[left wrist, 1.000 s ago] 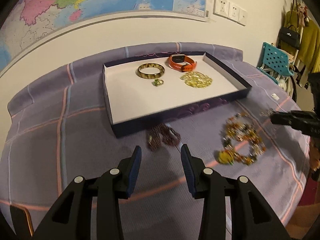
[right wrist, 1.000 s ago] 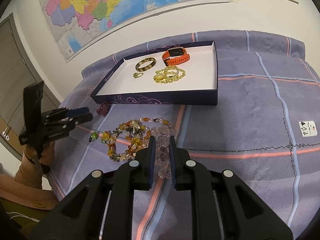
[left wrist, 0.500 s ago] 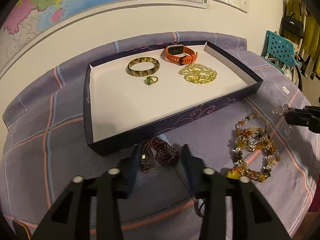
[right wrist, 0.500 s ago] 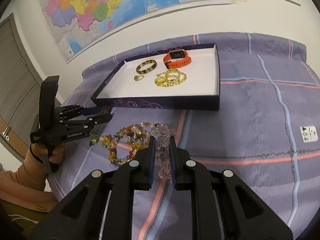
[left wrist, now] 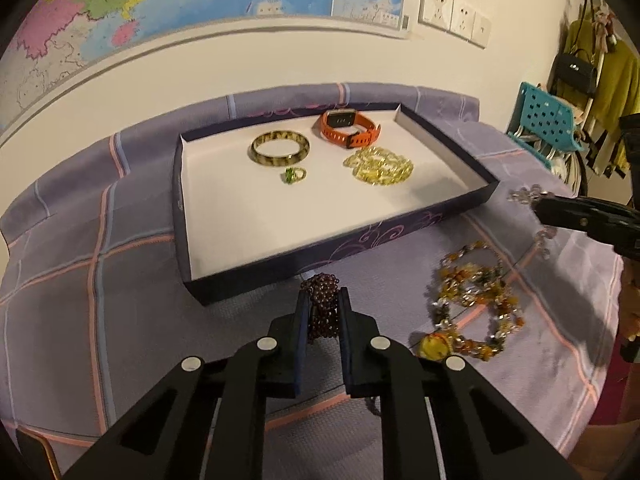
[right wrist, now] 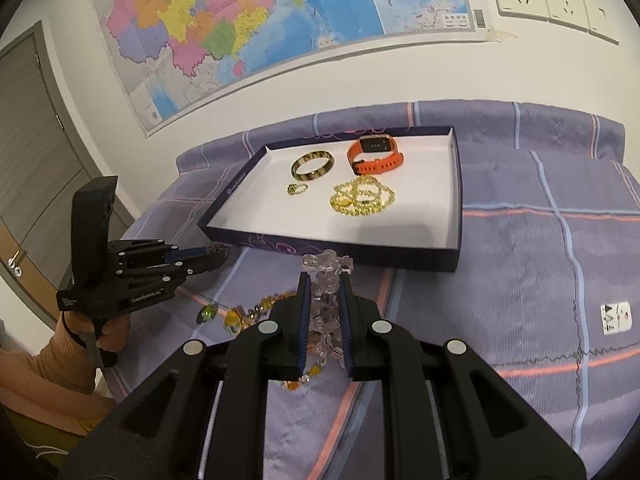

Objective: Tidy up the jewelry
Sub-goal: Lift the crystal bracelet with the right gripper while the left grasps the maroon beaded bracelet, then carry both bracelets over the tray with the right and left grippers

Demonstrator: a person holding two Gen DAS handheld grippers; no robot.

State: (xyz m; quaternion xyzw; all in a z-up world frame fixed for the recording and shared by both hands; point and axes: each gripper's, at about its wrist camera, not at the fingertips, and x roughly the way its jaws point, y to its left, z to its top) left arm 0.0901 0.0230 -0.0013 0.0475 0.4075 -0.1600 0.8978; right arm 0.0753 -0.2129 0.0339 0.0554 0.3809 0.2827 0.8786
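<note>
My left gripper point(left wrist: 323, 300) is shut on a dark garnet bead bracelet point(left wrist: 321, 304) and holds it just in front of the navy tray point(left wrist: 240, 288). My right gripper point(right wrist: 325, 286) is shut on a clear crystal bead bracelet point(right wrist: 326, 268), lifted off the cloth near the tray's front wall point(right wrist: 360, 254). The tray holds a tortoiseshell bangle point(left wrist: 280, 149), an orange watch point(left wrist: 349, 127), a green ring point(left wrist: 294, 175) and a yellow bead strand point(left wrist: 380, 166). An amber bead necklace point(left wrist: 472, 304) lies on the cloth at the right.
A purple checked cloth point(left wrist: 100, 280) covers the round table, which stands against a wall with a map. A teal chair point(left wrist: 544, 124) and hanging clothes stand off to the right. A white label point(right wrist: 616, 316) lies on the cloth.
My left gripper closed on the garnet bracelet and lifted it. My right gripper rose with the crystal bracelet and moved toward the tray.
</note>
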